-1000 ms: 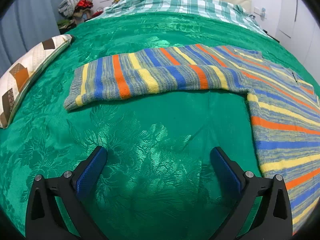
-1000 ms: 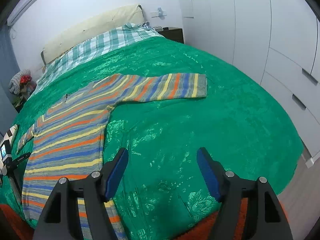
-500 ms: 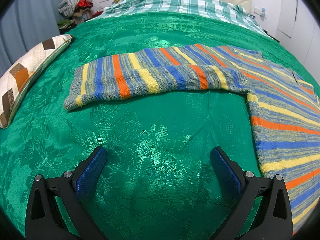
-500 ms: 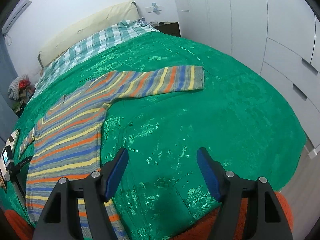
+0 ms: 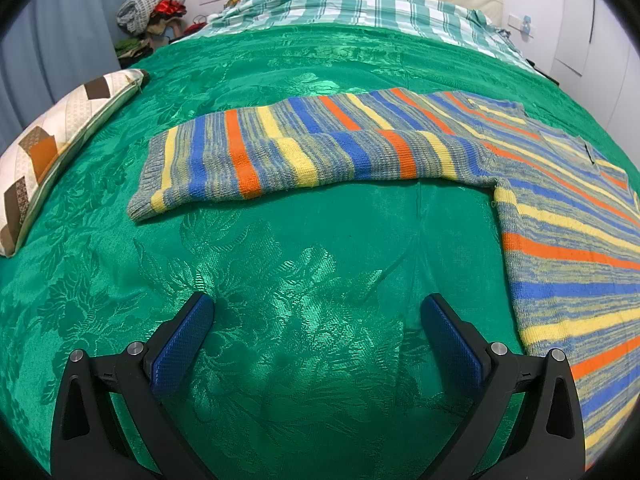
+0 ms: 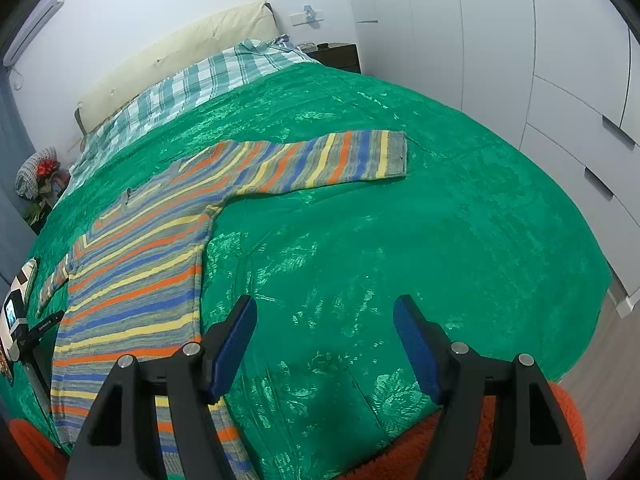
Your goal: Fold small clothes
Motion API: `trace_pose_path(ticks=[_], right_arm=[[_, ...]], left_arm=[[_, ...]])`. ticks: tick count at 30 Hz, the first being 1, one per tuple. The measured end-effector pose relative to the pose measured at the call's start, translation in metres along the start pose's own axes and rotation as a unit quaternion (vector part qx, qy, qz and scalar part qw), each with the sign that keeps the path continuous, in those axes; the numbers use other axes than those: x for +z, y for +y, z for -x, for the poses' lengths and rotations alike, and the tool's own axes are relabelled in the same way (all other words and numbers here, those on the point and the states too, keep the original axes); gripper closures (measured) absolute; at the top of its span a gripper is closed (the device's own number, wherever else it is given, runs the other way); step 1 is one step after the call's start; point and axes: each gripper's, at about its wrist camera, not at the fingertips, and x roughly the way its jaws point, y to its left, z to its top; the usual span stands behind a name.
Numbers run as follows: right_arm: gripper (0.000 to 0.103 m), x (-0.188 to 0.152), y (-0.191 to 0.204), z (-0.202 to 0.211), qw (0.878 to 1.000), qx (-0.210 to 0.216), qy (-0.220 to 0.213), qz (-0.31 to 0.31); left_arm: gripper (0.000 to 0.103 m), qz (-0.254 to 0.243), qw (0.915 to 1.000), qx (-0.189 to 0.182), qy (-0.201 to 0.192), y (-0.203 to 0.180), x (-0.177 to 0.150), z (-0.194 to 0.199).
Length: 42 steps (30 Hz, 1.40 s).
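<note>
— Striped sweater [image 5: 320,148]?

— Spread flat on the green bedspread [image 5: 280,260], front down or up impossible to tell. In the left wrist view, one sleeve stretched out sideways across the middle, cuff toward the patchwork cushion [image 5: 52,148] but well apart from it, body running off to the right edge. In the right wrist view, the same sweater [image 6: 132,272] on the left, its other sleeve reaching right toward the white wardrobe [image 6: 500,40], cuff lying flat.

— Any change there since a second ago?

— None to speak of. Same sleeves, same creases, same lie on the bedspread. No fold made so far.

— Left gripper [image 5: 316,304]?

— Held above bare bedspread, short of the sleeve and left of the body. Blue pads [image 5: 180,344] spread wide, nothing between them, nothing touched. Same spread and same framing as before.

— Right gripper [image 6: 324,304]?

— Also parted, somewhat less widely than the left, empty, over the bedspread just beside the sweater's side seam. Left finger overlapping the hem in the view; contact not possible to judge. Gap between the pads unchanged.

— Anything different at all on that side?

— Only the framing, by a hair: slightly more of the orange rug [image 6: 400,452] along the bottom edge than a second ago, the sleeve cuff sitting a touch higher in the view. Otherwise matching the half-second-old picture.

— Far end of the bed?

— Checked blanket [image 5: 360,8] across it, as earlier.
</note>
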Motion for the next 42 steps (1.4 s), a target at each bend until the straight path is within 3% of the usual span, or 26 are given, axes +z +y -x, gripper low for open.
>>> trace_pose_path(ticks=[42], right_arm=[[0.032,-0.0022,0.0024,-0.0019,1.0,-0.003,0.006,0.003]], left_arm=[[0.0,0.0,1.0,0.0,0.0,0.0001,-0.0001,0.0003]])
